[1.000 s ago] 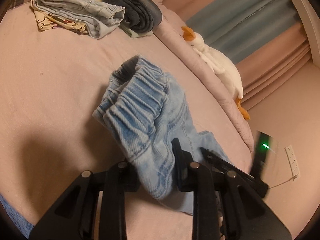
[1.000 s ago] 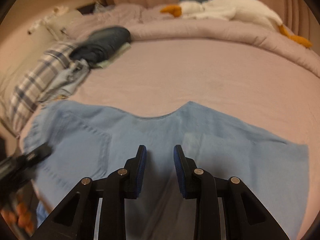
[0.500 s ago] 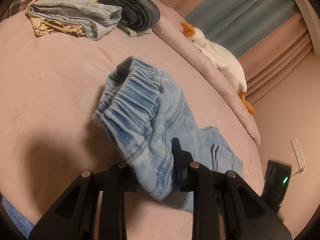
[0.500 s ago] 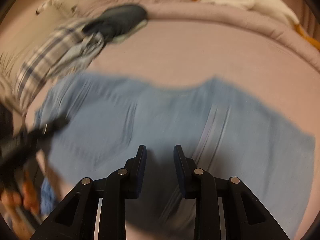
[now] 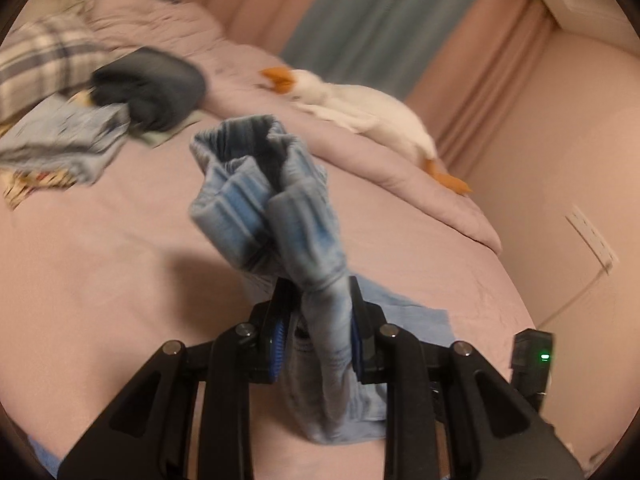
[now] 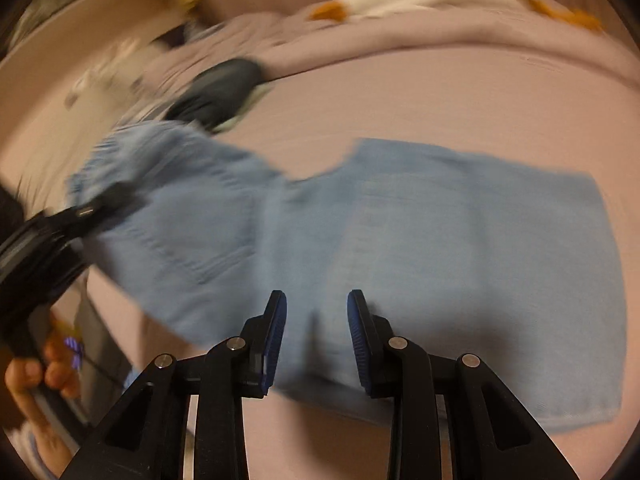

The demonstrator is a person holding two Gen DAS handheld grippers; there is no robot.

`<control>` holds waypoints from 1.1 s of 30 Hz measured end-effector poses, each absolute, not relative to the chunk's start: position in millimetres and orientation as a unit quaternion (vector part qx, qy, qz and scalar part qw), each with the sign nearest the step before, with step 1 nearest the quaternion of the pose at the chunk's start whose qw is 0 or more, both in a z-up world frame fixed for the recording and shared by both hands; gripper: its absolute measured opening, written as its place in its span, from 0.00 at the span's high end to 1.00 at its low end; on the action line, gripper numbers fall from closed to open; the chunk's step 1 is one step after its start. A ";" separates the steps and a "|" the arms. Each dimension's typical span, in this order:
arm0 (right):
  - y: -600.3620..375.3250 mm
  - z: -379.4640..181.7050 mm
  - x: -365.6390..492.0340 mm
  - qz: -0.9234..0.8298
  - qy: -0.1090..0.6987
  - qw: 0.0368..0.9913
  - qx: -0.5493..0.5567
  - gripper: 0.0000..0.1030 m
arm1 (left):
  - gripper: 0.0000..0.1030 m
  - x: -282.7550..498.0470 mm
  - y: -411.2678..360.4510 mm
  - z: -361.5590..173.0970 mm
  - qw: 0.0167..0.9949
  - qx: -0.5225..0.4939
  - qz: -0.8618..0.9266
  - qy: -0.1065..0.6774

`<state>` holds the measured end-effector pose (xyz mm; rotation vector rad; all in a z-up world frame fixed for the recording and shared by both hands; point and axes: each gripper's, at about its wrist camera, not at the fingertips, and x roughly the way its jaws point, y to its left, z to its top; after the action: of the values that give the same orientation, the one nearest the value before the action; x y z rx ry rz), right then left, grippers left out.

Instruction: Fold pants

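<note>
Pants of light blue denim with a gathered elastic waistband lie across the pink bed, filling the middle of the right wrist view. Their long axis runs left to right in that frame: the leg end rests flat at the right, and the waistband end rises off the bed at the left.

Your left gripper has its jaws clamped on the bunched waistband, which stands up in the centre of the left wrist view; the rest of the cloth trails down to the bed behind the jaws.

Your right gripper has its jaws apart and holds nothing. It sits low in its frame, with the flat middle of the pants directly ahead, so it is the nearer one to the leg end.

Any fold across the length likely turns on carrying the held waistband rightward over the flat legs.
</note>
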<state>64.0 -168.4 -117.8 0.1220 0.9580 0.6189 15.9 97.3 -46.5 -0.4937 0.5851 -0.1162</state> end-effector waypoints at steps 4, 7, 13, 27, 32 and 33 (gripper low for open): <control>-222.9 -133.5 71.4 0.263 0.452 0.840 0.144 0.58 | 0.76 31.8 61.6 -39.7 0.930 -0.205 -0.085 0.293; -248.0 -142.1 77.6 0.275 0.447 0.819 0.233 0.55 | 0.76 47.3 32.7 -44.1 0.930 -0.171 -0.105 0.307; -283.1 -160.6 88.9 0.329 0.411 0.742 0.416 0.33 | 0.67 61.9 -20.4 -70.7 0.915 -0.114 -0.157 0.354; -287.9 -165.7 101.4 0.317 0.417 0.681 0.511 0.25 | 0.50 48.9 9.0 -106.5 0.884 -0.135 -0.181 0.410; -256.9 -149.3 105.1 0.276 0.461 0.746 0.394 0.58 | 0.50 40.7 52.6 -104.8 0.882 -0.209 -0.139 0.399; -250.1 -149.1 105.8 0.269 0.467 0.754 0.375 0.60 | 0.50 39.8 57.6 -105.2 0.882 -0.215 -0.132 0.398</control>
<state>105.8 -250.1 -149.1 0.8174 1.0195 0.5864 39.8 57.6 -105.2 -0.4471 0.8292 -0.2748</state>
